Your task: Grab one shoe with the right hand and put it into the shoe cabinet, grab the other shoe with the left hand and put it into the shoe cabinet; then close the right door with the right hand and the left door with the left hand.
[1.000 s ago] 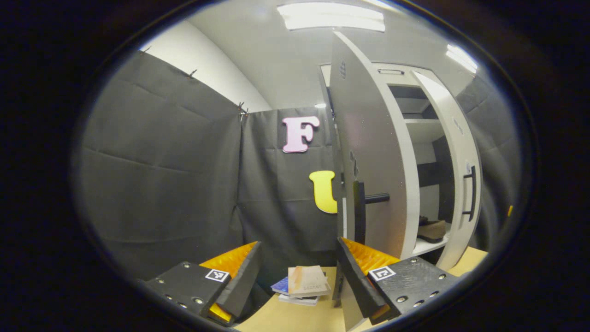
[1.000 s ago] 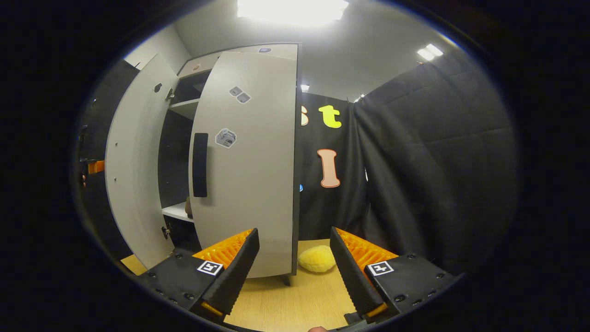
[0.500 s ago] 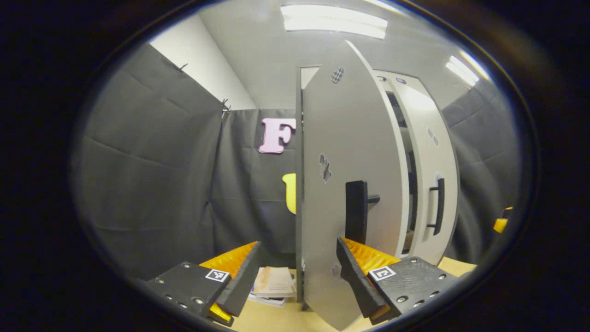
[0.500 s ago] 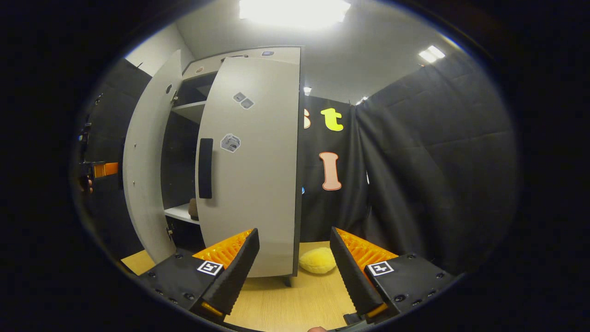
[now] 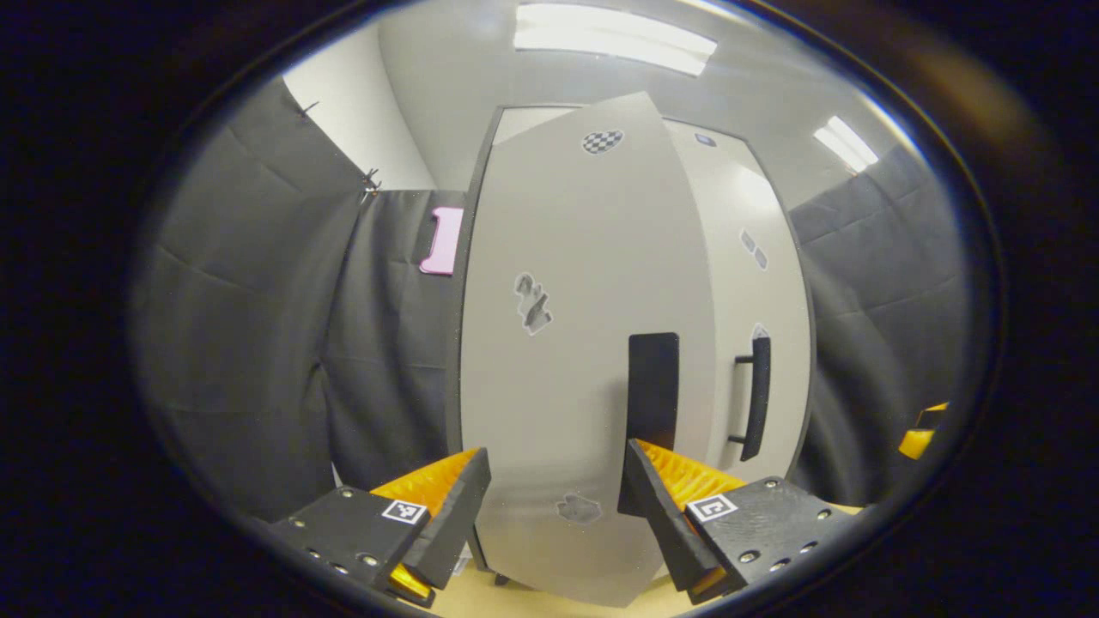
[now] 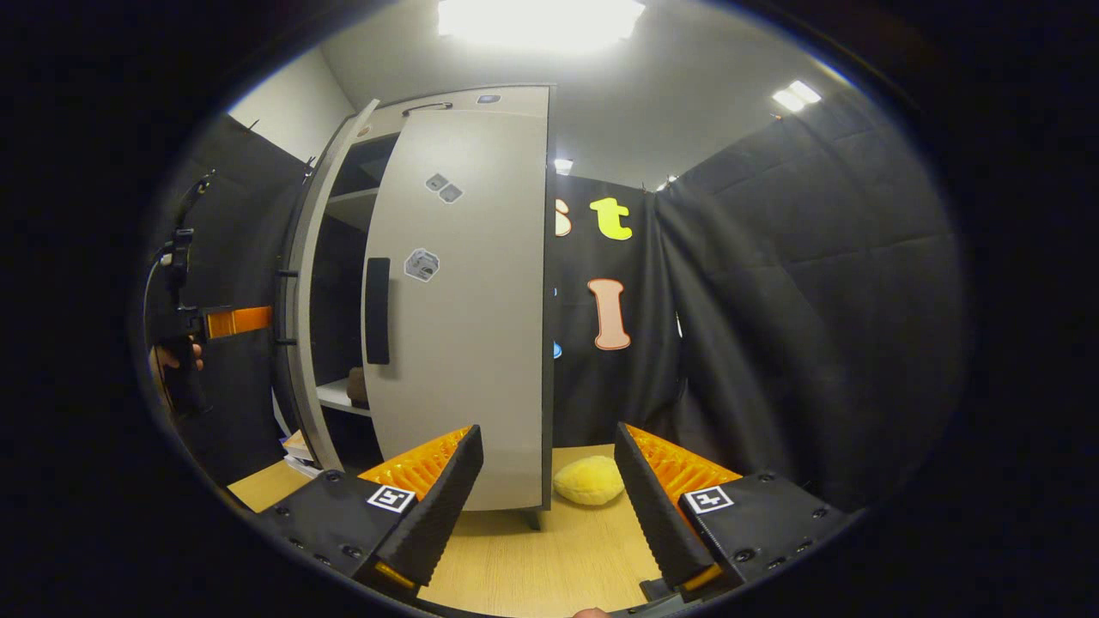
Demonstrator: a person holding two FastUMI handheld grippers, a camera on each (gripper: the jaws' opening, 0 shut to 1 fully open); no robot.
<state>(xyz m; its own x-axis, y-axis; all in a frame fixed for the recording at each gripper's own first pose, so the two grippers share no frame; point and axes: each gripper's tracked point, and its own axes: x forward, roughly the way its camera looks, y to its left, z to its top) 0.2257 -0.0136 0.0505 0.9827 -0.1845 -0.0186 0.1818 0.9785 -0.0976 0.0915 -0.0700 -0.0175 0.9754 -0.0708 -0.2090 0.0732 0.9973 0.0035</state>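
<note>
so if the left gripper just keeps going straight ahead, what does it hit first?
Most likely the face of the cabinet's left door: it fills the gap between the open left gripper's fingers, beside the black handle. Depth is unclear.

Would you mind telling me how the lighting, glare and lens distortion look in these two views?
Left gripper view: the fisheye bows the cabinet's left door outward, and the ceiling panel is bright but keeps its shape. Right gripper view: the ceiling light blows out to white glare, the right door is evenly lit, and the cabinet interior lies in shadow.
</note>
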